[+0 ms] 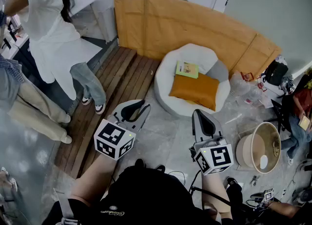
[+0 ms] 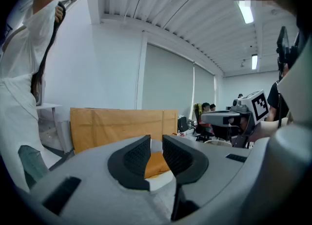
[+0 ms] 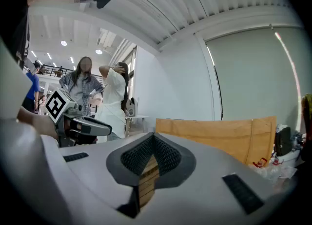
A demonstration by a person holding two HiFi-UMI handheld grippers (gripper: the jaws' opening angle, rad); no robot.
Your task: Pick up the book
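Note:
A green book (image 1: 187,69) lies flat on a white round floor seat (image 1: 171,63), just behind an orange cushion (image 1: 195,90). Both grippers hang short of the seat, apart from the book. My left gripper (image 1: 145,106) is at the seat's near left; its jaws stand together with nothing between them (image 2: 156,139), and a strip of the orange cushion (image 2: 156,163) shows past them. My right gripper (image 1: 197,113) sits in front of the cushion, shut and empty (image 3: 154,136). The book is not visible in either gripper view.
Two people stand on the left by a wooden deck (image 1: 114,87). A brown cardboard panel (image 1: 195,27) stands behind the seat. A round tan tub (image 1: 261,147) is on the floor at the right, with bottles (image 1: 246,88) and a seated person (image 1: 300,104) beyond it.

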